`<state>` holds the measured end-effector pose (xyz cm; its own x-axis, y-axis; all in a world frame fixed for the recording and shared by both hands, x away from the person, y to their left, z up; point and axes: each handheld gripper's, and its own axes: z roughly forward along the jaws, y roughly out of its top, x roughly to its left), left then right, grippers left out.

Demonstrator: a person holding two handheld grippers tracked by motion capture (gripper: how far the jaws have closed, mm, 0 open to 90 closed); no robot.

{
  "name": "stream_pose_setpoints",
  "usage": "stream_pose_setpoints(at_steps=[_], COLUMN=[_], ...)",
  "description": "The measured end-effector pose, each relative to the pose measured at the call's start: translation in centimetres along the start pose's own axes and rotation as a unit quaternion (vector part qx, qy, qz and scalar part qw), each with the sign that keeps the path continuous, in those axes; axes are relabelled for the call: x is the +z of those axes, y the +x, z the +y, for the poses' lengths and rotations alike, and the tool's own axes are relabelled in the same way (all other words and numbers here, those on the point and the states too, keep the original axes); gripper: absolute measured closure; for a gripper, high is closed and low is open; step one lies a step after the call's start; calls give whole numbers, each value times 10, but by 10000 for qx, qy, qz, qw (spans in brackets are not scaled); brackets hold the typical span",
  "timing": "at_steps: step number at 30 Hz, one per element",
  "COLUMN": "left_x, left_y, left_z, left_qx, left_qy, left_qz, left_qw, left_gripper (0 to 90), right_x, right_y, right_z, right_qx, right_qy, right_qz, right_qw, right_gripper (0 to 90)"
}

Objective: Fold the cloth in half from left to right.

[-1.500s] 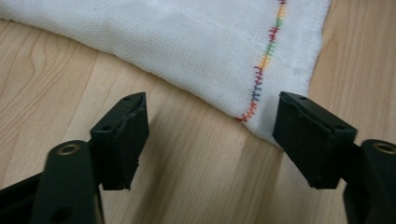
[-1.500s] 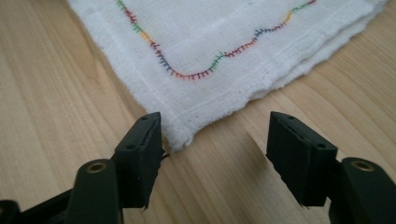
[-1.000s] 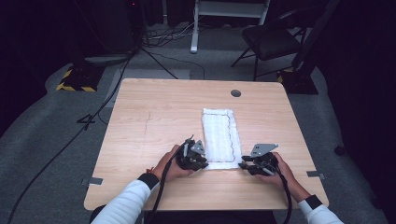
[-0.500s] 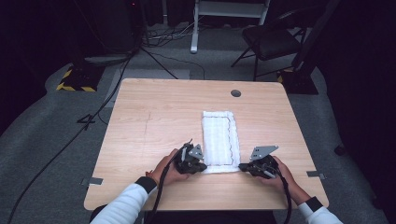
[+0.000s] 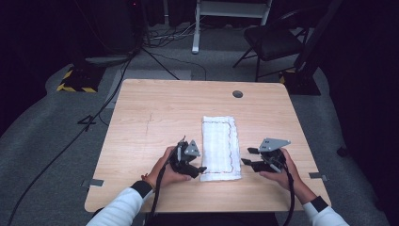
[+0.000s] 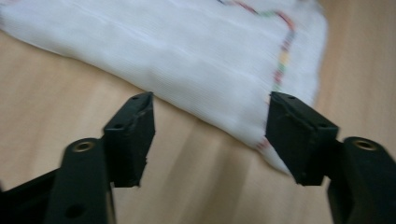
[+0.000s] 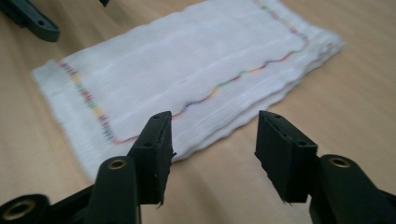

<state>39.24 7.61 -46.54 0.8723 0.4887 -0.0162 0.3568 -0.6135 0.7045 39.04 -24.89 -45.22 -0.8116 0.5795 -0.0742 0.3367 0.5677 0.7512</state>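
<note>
You get an evenly lit table (image 5: 155,117) from overhead — soft shadows, no glare — while the surrounding room falls to near black. Both gripper views show motion blur: the folded cloth (image 6: 196,51) smears, its far edges soft.

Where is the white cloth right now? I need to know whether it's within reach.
In the high view the folded white cloth lies flat on the table, right of centre toward the near edge, between the left gripper and the right gripper.

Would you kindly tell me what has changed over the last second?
Very little. The right tool has eased slightly away from the folded white towel, with its jaws open. The left tool stays open by the towel's near left corner. The towel lies flat on the table as before.
</note>
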Motion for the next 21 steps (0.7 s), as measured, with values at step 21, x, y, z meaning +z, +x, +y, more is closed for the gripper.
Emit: stream_pose_setpoints(at_steps=[21], left_x=[69], left_y=[101], left_z=[65], left_qx=[-1006], left_qy=[117], left_qz=[1039], left_qw=[9894], left_gripper=[286], right_x=[102], right_y=[-78], right_z=[68], right_qx=[443], right_qy=[434], right_qz=[-828], right_qw=[9946], right_gripper=[484])
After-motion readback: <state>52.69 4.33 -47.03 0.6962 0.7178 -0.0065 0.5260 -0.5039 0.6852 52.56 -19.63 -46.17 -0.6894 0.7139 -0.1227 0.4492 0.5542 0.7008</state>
